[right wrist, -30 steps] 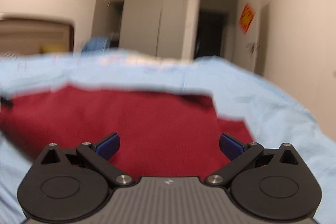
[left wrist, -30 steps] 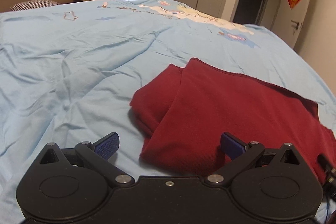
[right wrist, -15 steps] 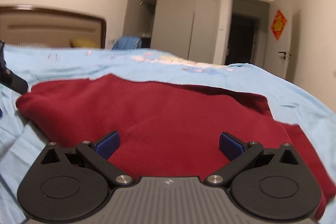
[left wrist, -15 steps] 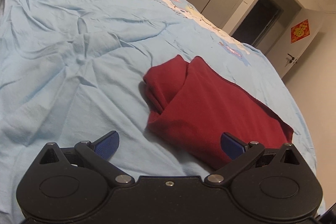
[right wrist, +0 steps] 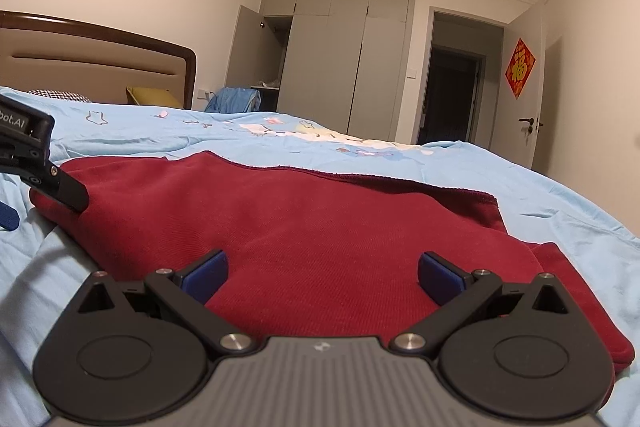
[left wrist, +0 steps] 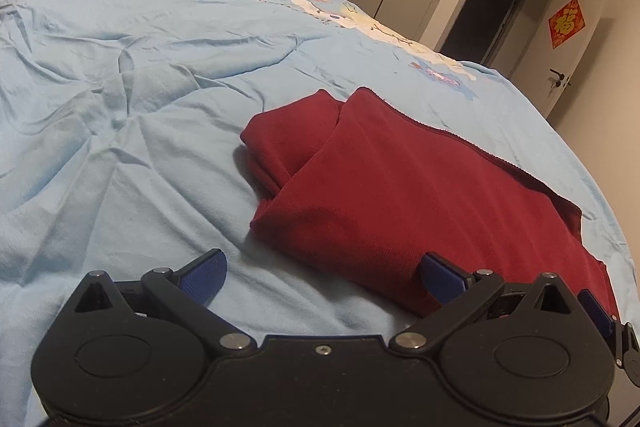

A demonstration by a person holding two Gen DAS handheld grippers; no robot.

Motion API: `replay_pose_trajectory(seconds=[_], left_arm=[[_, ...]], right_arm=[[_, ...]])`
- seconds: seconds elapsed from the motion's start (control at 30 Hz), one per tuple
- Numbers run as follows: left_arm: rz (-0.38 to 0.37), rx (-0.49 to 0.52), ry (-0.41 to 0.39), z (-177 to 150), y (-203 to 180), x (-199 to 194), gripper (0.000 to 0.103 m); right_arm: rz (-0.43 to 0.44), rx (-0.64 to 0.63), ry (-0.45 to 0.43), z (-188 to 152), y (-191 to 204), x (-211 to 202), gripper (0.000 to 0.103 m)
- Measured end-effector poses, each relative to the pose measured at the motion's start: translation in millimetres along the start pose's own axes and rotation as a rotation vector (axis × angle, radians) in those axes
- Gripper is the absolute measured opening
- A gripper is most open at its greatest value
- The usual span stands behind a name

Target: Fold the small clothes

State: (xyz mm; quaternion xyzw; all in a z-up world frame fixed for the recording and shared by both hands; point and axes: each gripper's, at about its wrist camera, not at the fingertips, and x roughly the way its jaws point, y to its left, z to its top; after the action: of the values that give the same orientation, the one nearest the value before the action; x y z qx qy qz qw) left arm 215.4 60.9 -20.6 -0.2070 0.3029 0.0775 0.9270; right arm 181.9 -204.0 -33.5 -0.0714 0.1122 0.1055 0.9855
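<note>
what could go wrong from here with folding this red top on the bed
Both grippers, left and right, are open at the near edge of the red top, holding nothing. A pinch here might catch only the upper layer, so the fold could slide apart. The blue sheet is loose and wrinkled, so a low grab may snag it too. The tucked part at the far left corner could spill out when lifted.

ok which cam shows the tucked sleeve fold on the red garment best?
Left wrist: it looks down on the red garment, so the tucked fold at its left end is plain. Right wrist skims the cloth low; that end is foreshortened.
</note>
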Motion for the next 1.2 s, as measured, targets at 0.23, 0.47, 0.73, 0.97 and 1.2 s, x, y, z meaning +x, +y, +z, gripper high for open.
replay_pose_trajectory(seconds=[0.23,0.47,0.73,0.97,1.2], left_arm=[[0.003,0.006,-0.001,-1.7,-0.8,-0.6,0.102],[0.014,0.005,0.009,-0.9,-2.9,0.8,0.102],[-0.124,-0.142,0.042,16.1,2.6,19.9,0.102],[-0.046,-0.155,0.032,28.9,-2.4,34.6,0.094],[0.028,-0.103,0.022,39.3,-7.7,36.7,0.061]], right_arm=[[-0.004,-0.004,-0.005,-0.9,1.0,-2.1,0.103],[-0.004,-0.005,-0.006,-0.9,1.3,-2.7,0.103],[-0.008,-0.009,-0.011,-0.8,1.8,-5.0,0.103],[-0.008,-0.009,-0.011,-0.9,1.6,-5.0,0.103],[-0.010,-0.011,-0.013,-0.7,1.7,-5.8,0.103]])
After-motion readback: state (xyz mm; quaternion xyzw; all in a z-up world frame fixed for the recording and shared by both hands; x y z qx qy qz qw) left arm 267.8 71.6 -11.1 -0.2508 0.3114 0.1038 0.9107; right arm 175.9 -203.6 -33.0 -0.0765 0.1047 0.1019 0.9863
